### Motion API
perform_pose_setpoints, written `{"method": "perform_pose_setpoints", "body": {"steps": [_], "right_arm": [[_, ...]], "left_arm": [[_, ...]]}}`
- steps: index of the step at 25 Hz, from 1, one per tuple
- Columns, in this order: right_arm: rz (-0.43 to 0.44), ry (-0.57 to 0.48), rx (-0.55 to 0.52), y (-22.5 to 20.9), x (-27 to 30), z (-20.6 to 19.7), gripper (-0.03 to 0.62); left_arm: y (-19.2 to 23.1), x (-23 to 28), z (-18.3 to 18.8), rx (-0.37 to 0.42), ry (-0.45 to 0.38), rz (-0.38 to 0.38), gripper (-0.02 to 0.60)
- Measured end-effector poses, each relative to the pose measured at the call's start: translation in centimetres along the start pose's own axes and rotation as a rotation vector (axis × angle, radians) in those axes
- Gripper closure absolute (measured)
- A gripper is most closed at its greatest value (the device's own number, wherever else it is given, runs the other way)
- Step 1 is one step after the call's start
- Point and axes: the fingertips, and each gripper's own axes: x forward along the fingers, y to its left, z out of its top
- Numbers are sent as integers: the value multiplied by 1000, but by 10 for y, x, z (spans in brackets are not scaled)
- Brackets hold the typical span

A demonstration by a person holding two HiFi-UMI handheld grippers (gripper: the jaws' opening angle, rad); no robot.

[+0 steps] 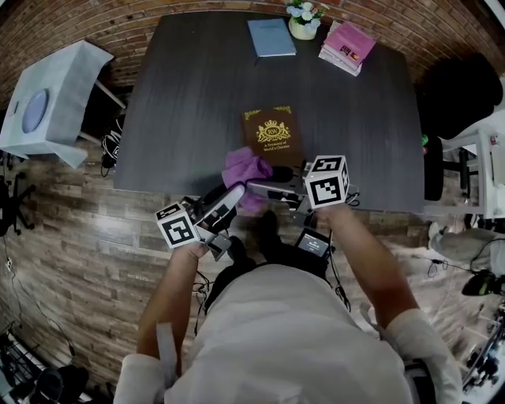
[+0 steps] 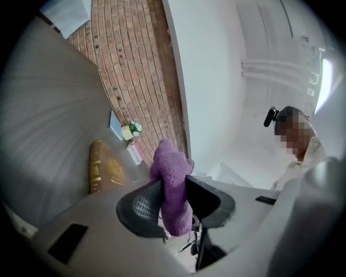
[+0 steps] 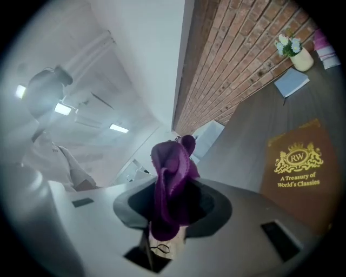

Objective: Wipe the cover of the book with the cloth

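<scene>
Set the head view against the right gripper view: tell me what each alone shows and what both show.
Head view only: the left tool and the wooden floor. Right gripper view only: ceiling lights and, close up, the right tool with its jaws closed on the cloth. Both: the brown book, the cloth, the blue book and the flowers.
</scene>
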Motion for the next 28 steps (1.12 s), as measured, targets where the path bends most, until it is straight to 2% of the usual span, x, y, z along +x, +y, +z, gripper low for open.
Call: {"method": "perform_pose_setpoints", "body": {"steps": [4, 8, 10, 13, 15, 19, 23, 26, 28], "right_arm": [[-101, -8, -3, -25, -9, 7, 467], [-274, -16, 5, -67, -28, 18, 467], [-346, -20, 8, -87, -36, 25, 467], [-429, -4, 9, -113, -43, 32, 467], [-479, 23, 6, -130, -43, 33, 467], [-554, 50, 21, -161, -40, 38, 467], [-581, 36, 46, -182, -29, 48, 468], [-588, 31, 58, -194, -19, 58, 469], [-587, 30, 65, -200, -11, 63, 470]], "left_arm": [[21, -1, 8, 67, -13, 108, 397], [46, 1, 11, 169, 28, 231, 397], [56, 8, 6, 219, 89, 282, 418], [71, 21, -7, 301, 202, 345, 529], [78, 32, -15, 366, 282, 375, 568], [93, 57, -34, 473, 431, 408, 572], [114, 73, -53, 552, 572, 461, 574], [131, 74, -67, 569, 685, 518, 574], [139, 72, -74, 566, 730, 544, 574]]}}
